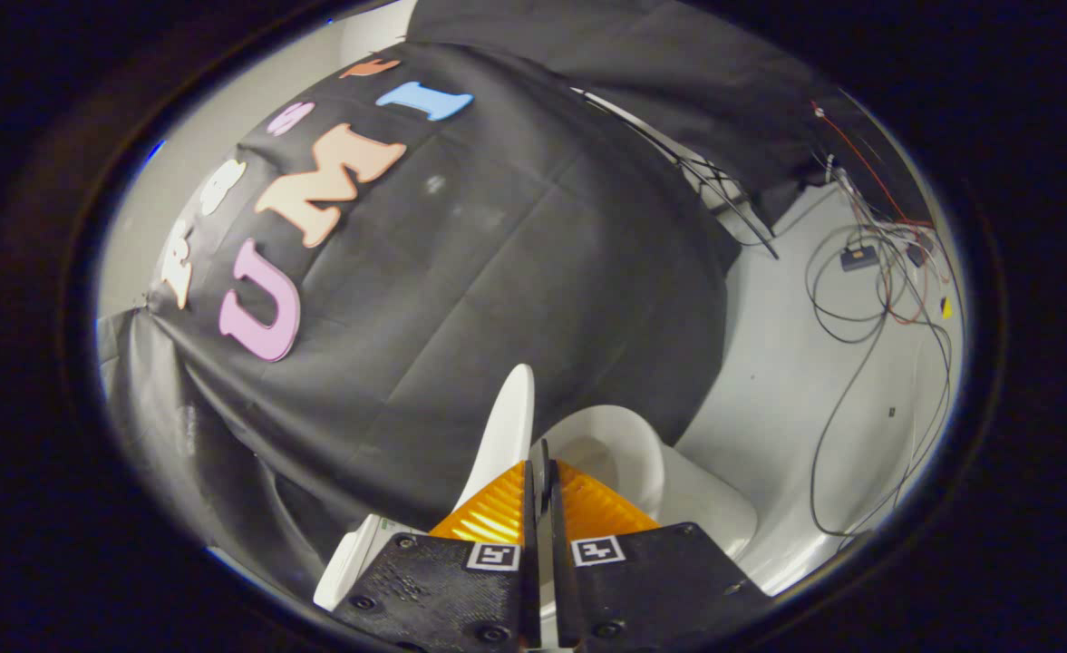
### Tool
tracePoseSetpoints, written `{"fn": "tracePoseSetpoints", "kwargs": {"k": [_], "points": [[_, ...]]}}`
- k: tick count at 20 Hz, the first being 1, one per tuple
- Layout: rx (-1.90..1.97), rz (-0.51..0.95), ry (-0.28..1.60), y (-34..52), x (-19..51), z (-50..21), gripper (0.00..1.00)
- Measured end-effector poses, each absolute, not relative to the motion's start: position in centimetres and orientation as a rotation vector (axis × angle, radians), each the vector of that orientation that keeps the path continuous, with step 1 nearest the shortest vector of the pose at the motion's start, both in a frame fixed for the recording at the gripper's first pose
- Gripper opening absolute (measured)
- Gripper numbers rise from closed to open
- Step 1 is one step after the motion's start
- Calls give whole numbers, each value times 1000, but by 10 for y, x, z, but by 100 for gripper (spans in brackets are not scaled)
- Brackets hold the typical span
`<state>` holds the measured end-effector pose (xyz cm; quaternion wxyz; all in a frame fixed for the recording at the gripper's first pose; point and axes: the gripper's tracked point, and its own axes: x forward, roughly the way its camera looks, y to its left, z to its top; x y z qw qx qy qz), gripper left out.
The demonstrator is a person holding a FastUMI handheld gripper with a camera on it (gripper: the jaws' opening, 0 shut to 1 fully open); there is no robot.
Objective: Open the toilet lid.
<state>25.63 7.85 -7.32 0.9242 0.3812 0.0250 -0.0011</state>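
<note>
In the gripper view, my gripper (540,472) has its two fingers almost together, with only a thin gap between them. Something thin sits in this gap, but I cannot tell if both fingers press on it. The white toilet lid (506,435) stands raised on its edge, just left of the fingertips. The open toilet bowl (628,458) lies just beyond them, partly hidden by the fingers. Loose cables (868,290) lie on the grey floor (769,381), well apart.

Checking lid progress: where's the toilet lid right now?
In the gripper view, the toilet lid stands raised on edge, just ahead of the claw fingers, which are nearly closed; the toilet bowl lies to its right.
</note>
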Motion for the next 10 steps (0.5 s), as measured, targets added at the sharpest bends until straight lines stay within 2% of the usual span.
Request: {"fn": "tracePoseSetpoints", "kwargs": {"k": [10], "points": [[381, 129, -27, 175, 254, 36, 7]]}}
